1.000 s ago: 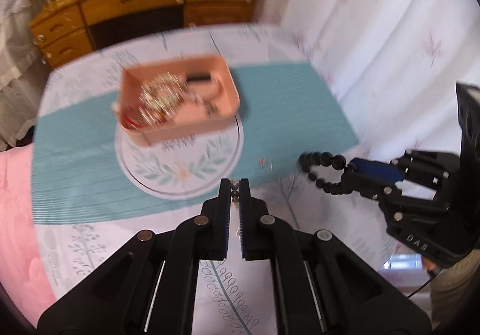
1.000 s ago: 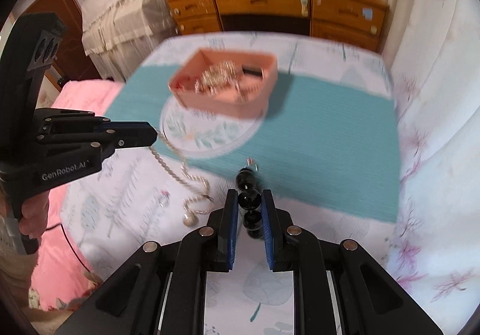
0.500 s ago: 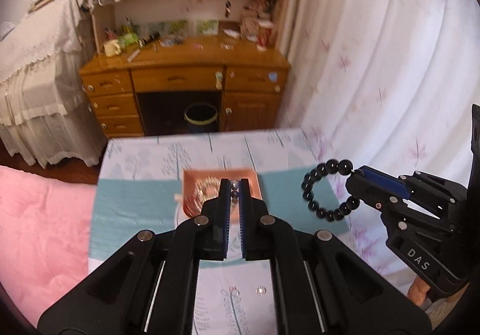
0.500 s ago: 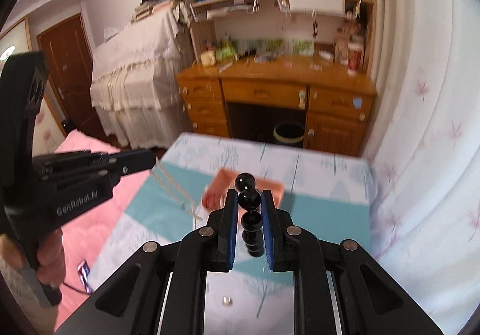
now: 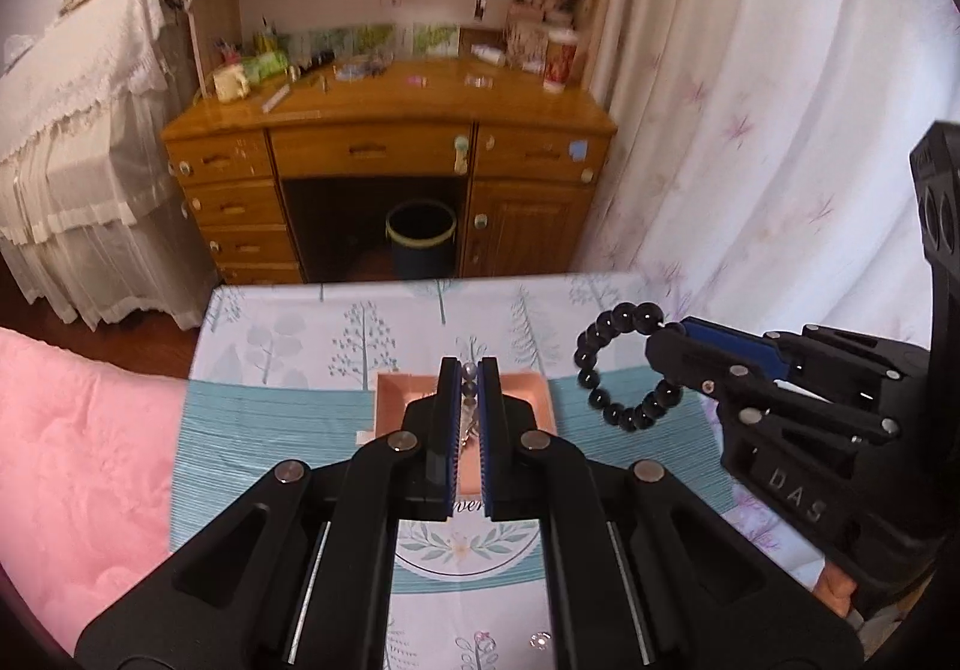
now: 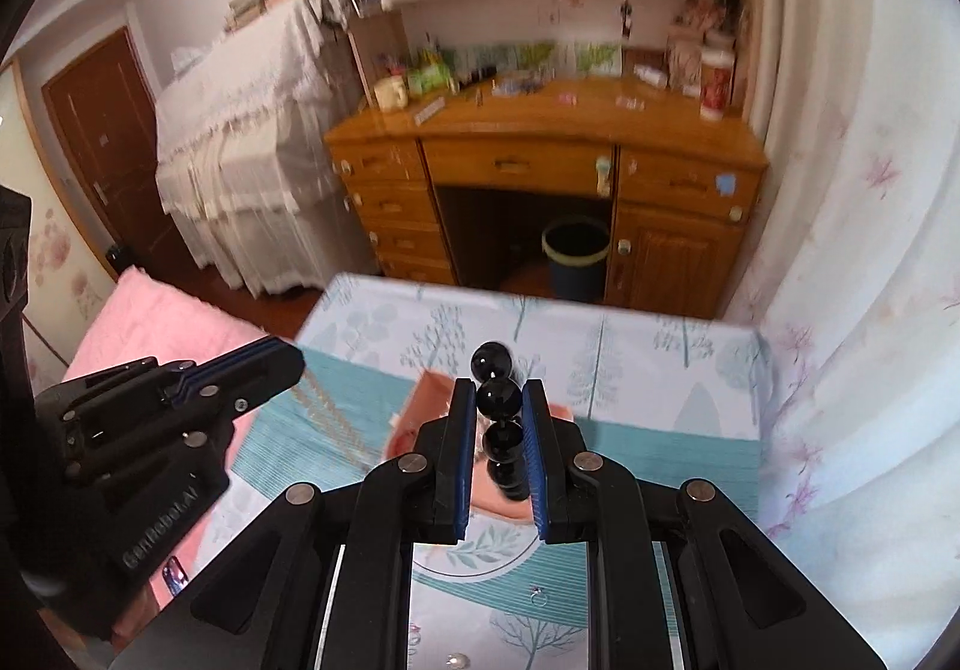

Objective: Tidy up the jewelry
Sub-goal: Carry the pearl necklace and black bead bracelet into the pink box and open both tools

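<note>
My left gripper is shut on a pale rope necklace with a pearl at the tips. In the right wrist view the necklace hangs in a slack strand below the left gripper. My right gripper is shut on a black bead bracelet, and its ring of beads hangs free beside the right gripper. Both grippers are high above the table. Below them sits a pink tray, largely hidden by the fingers.
The tray rests on a round leaf-print mat over a teal runner. Small loose pieces lie near the table's front. A pink blanket is at the left, a white curtain at the right, a wooden desk beyond.
Both grippers have risen well above the table, each carrying its piece. The necklace has left the cloth. The tray looks smaller and farther below, and the desk and shelves have come into view.
</note>
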